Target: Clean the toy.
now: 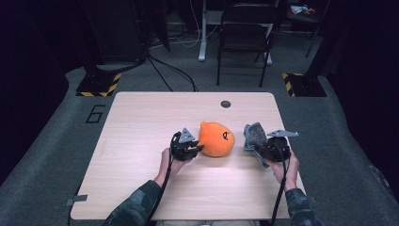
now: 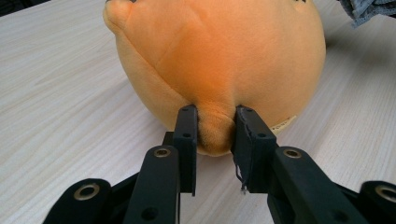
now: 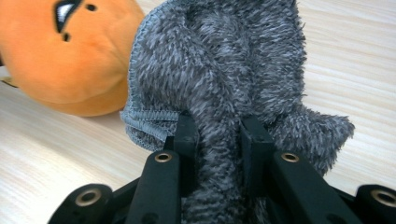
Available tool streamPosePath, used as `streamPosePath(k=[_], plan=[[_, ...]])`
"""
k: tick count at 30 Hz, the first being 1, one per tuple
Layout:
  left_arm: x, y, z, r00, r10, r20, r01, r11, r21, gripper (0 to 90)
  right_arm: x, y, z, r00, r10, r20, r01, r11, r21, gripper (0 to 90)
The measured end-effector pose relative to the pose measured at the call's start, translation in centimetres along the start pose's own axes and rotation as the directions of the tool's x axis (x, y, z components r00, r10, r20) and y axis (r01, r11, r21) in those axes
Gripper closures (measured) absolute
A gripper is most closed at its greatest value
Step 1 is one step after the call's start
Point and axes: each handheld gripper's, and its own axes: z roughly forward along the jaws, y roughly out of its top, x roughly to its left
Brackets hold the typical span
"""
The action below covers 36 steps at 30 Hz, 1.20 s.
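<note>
Orange plush toy [image 2: 215, 60] sitting on worktop [image 1: 141, 141], left gripper [image 2: 215, 133] pinching its fold, right gripper [image 3: 219, 135] clamping grey fuzzy cloth [image 3: 233, 60]

A light wooden table [image 1: 141, 141] is standing on grey carpet [image 1: 51, 155], a small dark round grommet [image 1: 226, 104] sitting near its far edge. Beyond it, a black folding chair [image 1: 244, 33] is standing, and yellow-black striped base plates [image 1: 99, 84] are flanking it.
</note>
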Motion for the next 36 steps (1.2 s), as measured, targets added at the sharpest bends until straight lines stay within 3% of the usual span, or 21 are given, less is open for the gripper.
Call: streamPosePath(k=[17, 28, 36], plan=[[-0.4, 0.0, 0.0, 0.9999, 0.012, 0.001, -0.012, 0.9994, -0.032, 72.3, 1.9, 3.0, -1.1, 0.9986, -0.027, -0.046, 0.024, 0.997, -0.075, 72.1], [-0.9, 0.3, -0.1, 0.9996, 0.029, 0.007, -0.029, 0.9984, -0.049, 72.8, 5.9, 5.1, -0.2, 0.9897, -0.096, -0.106, 0.089, 0.993, -0.072, 71.9], [-1.1, 0.3, -0.1, 0.9993, 0.036, 0.006, -0.036, 0.9975, -0.061, 72.8, 7.7, 6.2, 0.7, 0.9826, -0.139, -0.123, 0.134, 0.99, -0.044, 71.8]])
